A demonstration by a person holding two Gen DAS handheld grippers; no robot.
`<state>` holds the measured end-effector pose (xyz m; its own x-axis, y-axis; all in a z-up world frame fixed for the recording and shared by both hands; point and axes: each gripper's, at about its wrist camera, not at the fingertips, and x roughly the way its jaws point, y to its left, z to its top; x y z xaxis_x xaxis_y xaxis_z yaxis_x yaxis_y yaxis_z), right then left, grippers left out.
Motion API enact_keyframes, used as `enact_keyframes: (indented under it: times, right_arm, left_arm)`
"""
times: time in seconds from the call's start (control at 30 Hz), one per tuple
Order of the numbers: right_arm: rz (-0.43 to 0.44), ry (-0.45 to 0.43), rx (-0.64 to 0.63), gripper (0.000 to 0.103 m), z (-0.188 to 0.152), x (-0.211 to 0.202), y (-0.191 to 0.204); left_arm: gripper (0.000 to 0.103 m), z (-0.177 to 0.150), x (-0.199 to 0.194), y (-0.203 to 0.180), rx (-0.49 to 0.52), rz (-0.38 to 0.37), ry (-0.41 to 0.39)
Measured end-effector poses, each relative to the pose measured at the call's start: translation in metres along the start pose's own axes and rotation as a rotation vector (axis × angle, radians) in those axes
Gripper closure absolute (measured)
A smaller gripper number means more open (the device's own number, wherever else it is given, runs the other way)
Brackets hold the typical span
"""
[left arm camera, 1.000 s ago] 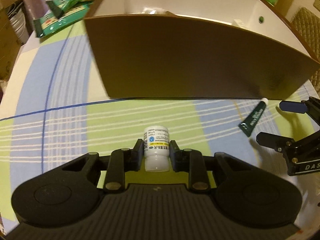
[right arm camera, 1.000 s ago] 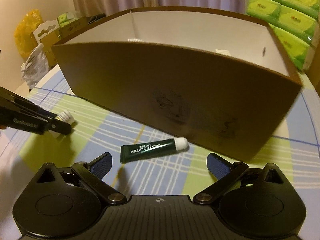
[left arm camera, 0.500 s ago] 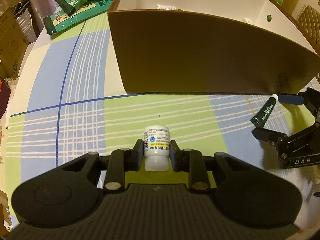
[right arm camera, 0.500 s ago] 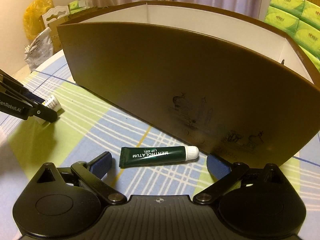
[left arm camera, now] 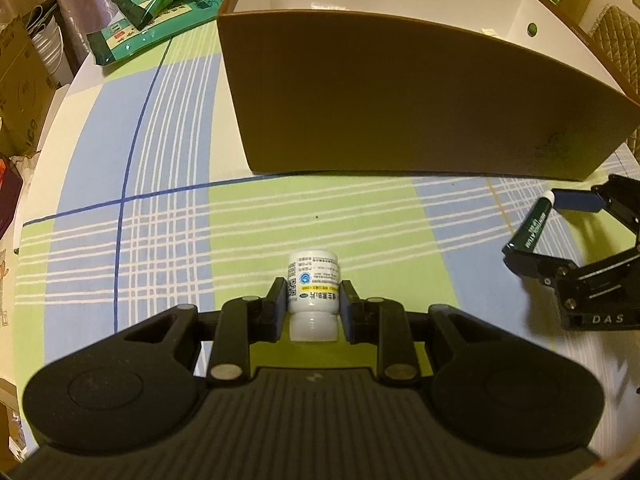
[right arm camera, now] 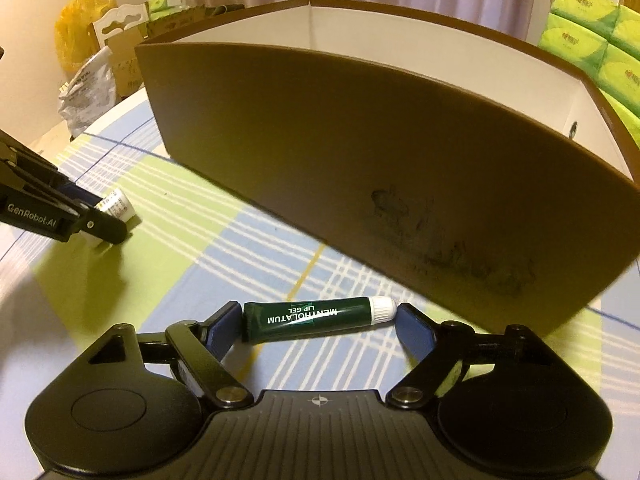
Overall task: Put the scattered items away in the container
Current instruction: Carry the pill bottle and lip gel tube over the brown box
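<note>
My left gripper (left arm camera: pixel 313 305) is shut on a small white pill bottle (left arm camera: pixel 313 293), held over the checked cloth in front of the brown box (left arm camera: pixel 400 92). The bottle also shows in the right wrist view (right arm camera: pixel 116 205). My right gripper (right arm camera: pixel 318 322) is open around a dark green lip gel tube (right arm camera: pixel 316 317) that lies on the cloth; the pads stand at the tube's two ends, close to touching. The tube and right gripper (left arm camera: pixel 548 224) also show at the right of the left wrist view. The box (right arm camera: pixel 360 152) has white inner walls.
Green packets (left arm camera: pixel 160 16) lie on the table at the far left behind the box. Green tissue packs (right arm camera: pixel 592 40) are stacked to the right of the box. Cardboard boxes and bags (right arm camera: pixel 92 52) stand beyond the table's left edge.
My right gripper has moved forward and down so the green tube now lies between its pads, and the jaws have narrowed. My left gripper, still holding the bottle, has shifted left and back from the box.
</note>
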<state>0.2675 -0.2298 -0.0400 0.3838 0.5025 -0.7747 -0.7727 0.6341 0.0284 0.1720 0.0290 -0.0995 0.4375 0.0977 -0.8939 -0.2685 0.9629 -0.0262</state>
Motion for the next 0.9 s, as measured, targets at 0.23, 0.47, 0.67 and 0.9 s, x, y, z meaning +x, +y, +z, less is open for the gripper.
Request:
enact_keyframes:
  times: [0.23,0.47,0.67,0.9]
  right_arm:
    - [-0.012,0.024,0.029,0.023,-0.015,-0.018,0.001]
    - [-0.018,0.038,0.064,0.023,-0.022,-0.028,0.0]
    - [-0.03,0.04,0.051,0.023,-0.027,-0.031,0.004]
    - [-0.045,0.035,0.05,0.022,-0.029,-0.03,0.007]
  left_arm:
    - [0.08,-0.007,-0.007,-0.003,0.002,-0.016,0.002]
    - [0.08,-0.025,-0.018,-0.005,0.008,-0.035,0.007]
    - [0.08,-0.033,-0.022,-0.005,-0.003,-0.035,0.0]
    - [0.079,-0.037,-0.022,-0.008,0.01,-0.024,-0.012]
